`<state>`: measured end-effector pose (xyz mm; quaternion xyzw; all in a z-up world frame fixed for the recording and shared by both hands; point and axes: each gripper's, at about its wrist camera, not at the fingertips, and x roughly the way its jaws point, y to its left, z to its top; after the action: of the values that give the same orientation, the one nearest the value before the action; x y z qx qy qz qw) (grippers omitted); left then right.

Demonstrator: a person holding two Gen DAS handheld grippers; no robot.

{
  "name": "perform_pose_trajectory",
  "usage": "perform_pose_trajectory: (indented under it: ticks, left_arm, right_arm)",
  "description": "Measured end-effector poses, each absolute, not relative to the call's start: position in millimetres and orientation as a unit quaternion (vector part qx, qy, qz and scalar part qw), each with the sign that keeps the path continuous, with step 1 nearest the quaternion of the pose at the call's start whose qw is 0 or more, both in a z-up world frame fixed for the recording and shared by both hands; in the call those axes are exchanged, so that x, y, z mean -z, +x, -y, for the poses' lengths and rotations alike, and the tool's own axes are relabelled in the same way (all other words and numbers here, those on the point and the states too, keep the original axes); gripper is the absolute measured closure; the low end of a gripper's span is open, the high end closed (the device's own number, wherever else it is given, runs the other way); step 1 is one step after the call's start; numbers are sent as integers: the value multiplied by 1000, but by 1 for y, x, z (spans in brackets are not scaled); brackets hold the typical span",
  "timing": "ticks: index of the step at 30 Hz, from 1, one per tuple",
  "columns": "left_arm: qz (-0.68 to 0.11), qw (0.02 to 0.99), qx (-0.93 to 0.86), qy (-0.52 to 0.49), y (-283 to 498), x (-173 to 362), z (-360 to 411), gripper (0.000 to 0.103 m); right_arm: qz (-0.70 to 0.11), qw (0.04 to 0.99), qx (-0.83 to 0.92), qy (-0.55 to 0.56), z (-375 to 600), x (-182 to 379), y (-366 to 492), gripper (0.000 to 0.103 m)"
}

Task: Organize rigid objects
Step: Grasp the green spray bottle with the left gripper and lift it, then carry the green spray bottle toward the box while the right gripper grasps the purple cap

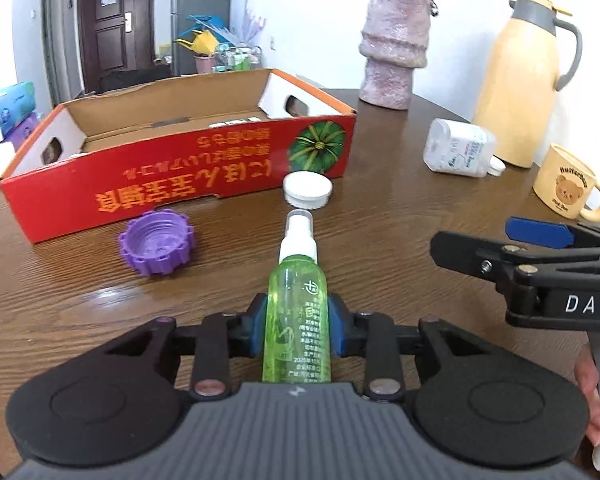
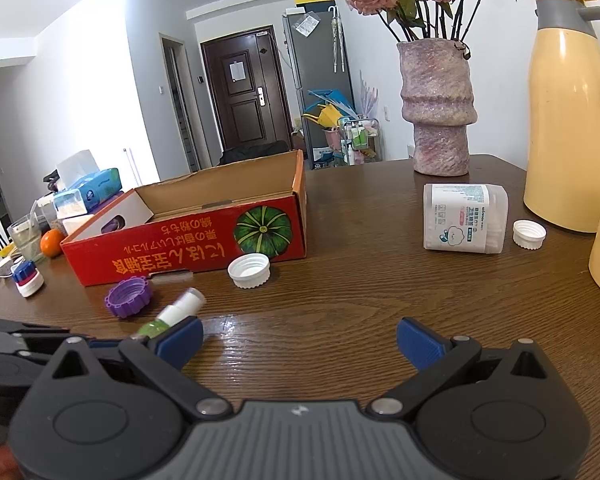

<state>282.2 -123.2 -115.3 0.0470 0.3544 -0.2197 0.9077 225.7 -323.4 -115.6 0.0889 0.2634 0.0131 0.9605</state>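
A green spray bottle (image 1: 297,280) with a white nozzle lies along my left gripper (image 1: 297,314), whose blue pads press on both its sides, just above the wooden table; its nozzle shows in the right wrist view too (image 2: 180,308). Ahead of it lie a purple ribbed cap (image 1: 157,242) and a white cap (image 1: 307,189), in front of the red cardboard box (image 1: 160,184). My right gripper (image 2: 300,338) hovers open over bare table, nothing between its fingers. A white plastic jar (image 2: 464,216) lies on its side, a small white cap (image 2: 529,234) beside it.
At the back right stand a pink vase (image 2: 436,108) of dried roses, a cream thermos jug (image 2: 568,120) and a yellow bear mug (image 1: 570,184). Tissue packs (image 2: 96,190), an orange (image 2: 52,243) and a blue-and-white container (image 2: 27,278) crowd the table's left end.
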Motion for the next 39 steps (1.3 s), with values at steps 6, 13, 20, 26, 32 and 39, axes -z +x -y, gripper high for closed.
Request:
perform_pose_trajectory:
  ticks: [6, 13, 20, 26, 32, 39]
  left_arm:
    - [-336, 921, 199, 18, 279, 102, 98, 72]
    - [-326, 928, 180, -10, 282, 93, 68, 72]
    - [-319, 931, 177, -29, 281, 86, 45, 72]
    - [-316, 931, 176, -41, 278, 82, 31, 72]
    - [-299, 937, 171, -54, 275, 74, 18, 72]
    - [-289, 944, 150, -63, 276, 69, -1, 72]
  right_arm:
    - [-264, 961, -14, 80, 318, 117, 226, 0]
    - [-266, 961, -26, 71, 302, 118, 230, 0]
    - [-258, 964, -47, 47, 274, 116, 233, 0]
    - [-258, 964, -61, 36, 255, 112, 238, 0]
    - [-255, 964, -64, 37, 244, 109, 246, 0]
    - [-257, 963, -78, 21, 222, 106, 258, 0]
